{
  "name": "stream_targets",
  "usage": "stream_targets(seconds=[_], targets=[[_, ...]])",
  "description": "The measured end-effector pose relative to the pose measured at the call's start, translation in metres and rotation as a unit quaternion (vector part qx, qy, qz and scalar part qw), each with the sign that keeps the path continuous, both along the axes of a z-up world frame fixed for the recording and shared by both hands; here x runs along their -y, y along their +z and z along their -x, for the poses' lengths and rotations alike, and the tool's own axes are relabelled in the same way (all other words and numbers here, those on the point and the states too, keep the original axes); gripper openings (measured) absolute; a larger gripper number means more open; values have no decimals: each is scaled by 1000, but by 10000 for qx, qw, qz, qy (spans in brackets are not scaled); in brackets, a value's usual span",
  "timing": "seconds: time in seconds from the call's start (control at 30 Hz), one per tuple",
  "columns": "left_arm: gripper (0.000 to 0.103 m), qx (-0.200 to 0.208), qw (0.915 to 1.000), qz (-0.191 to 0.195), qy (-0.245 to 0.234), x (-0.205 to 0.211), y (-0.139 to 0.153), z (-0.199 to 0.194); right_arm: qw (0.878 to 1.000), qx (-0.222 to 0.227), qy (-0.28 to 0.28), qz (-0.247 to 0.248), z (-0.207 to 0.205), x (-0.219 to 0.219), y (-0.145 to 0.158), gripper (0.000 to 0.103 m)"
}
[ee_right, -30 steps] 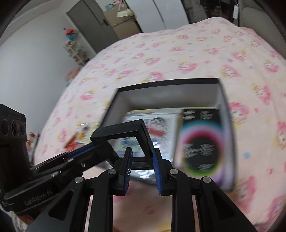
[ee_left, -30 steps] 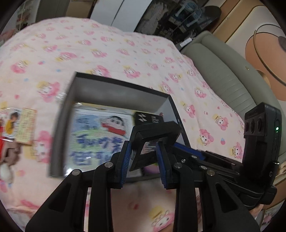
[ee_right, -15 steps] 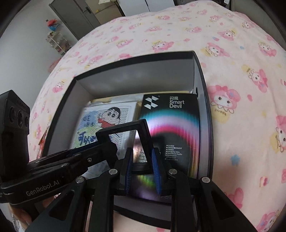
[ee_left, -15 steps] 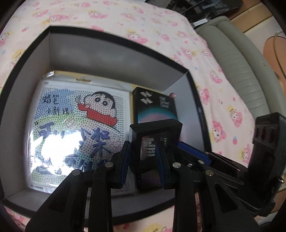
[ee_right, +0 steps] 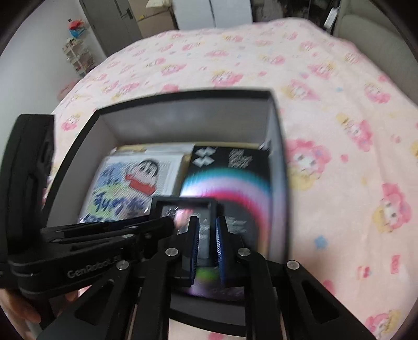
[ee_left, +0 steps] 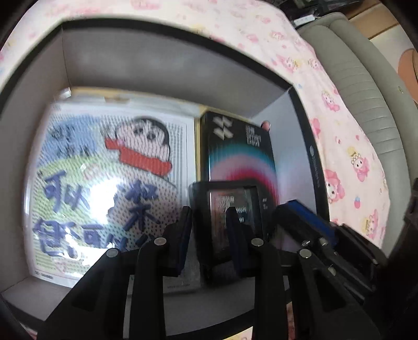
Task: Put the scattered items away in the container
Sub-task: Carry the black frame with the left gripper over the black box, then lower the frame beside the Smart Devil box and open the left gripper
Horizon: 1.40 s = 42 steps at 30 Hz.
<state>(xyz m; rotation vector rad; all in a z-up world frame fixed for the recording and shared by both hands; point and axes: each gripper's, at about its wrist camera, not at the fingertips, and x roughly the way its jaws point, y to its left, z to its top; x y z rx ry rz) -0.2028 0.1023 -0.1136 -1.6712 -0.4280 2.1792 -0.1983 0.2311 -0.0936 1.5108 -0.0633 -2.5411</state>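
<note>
A black-rimmed grey box [ee_left: 167,65] [ee_right: 183,123] sits on the pink bedspread. In it lie a cartoon bead-art pack [ee_left: 104,177] [ee_right: 130,183] and a black Smart Devil box with rainbow arcs [ee_left: 240,151] [ee_right: 235,188]. A small black framed case [ee_left: 230,209] [ee_right: 188,209] is low inside the box, over the Smart Devil box. My left gripper [ee_left: 209,232] has its jaws spread around the case's left part. My right gripper [ee_right: 207,248] is shut on the case's near edge.
The pink patterned bedspread [ee_right: 339,130] surrounds the box. A grey padded headboard [ee_left: 365,91] runs along the right. A shelf [ee_right: 78,55] and door [ee_right: 115,23] stand at the far wall.
Both grippers have lowered the black case deeper into the box. The left jaws have widened from gripping the case to standing apart around it.
</note>
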Motion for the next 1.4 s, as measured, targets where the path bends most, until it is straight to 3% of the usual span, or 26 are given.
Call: stream_targets(seconds=[0.1, 0.2, 0.27, 0.37, 0.5, 0.57, 0.67, 0.87, 0.97, 1.1, 1.17, 1.3, 1.4], targets=[[26, -24, 9998, 183, -110, -11, 0, -2, 9993, -285, -162, -186, -2, -3, 10, 11], [26, 93, 9987, 285, -406, -30, -5, -5, 9993, -277, -226, -50, 2, -11, 14, 11], [31, 0, 9975, 459, -540, -38, -3, -8, 9990, -302, -335, 12, 1, -22, 16, 11], [32, 6, 9994, 90, -347, -29, 1, -11, 9982, -261, -444, 321, 0, -38, 19, 11], [31, -38, 9997, 162, 187, -9, 3, -10, 9970, -299, -519, 482, -1, -46, 23, 11], [31, 146, 9998, -76, 124, -10, -1, -10, 9976, -298, -490, 384, 0, -42, 23, 11], [31, 95, 9998, 59, -181, -28, -4, -17, 9982, -276, -461, 249, 0, -37, 20, 11], [31, 288, 9971, -311, -640, -47, -8, -14, 9969, -196, -599, 469, 0, -45, 18, 11], [32, 244, 9968, -512, -560, -35, -4, -8, 9961, -227, -659, 550, -1, -47, 21, 11], [31, 43, 9991, -310, -271, -26, 6, -6, 9954, -441, -757, 396, -2, -47, 28, 11], [29, 139, 9982, -378, -433, -39, 3, 1, 9948, -507, -830, 309, -1, -50, 29, 11], [30, -106, 9972, 38, -739, -50, 6, -9, 9952, -378, -841, 322, 3, -54, 24, 11], [31, 129, 9977, -351, -564, -35, 7, -5, 9955, -289, -858, 289, 4, -54, 20, 11]])
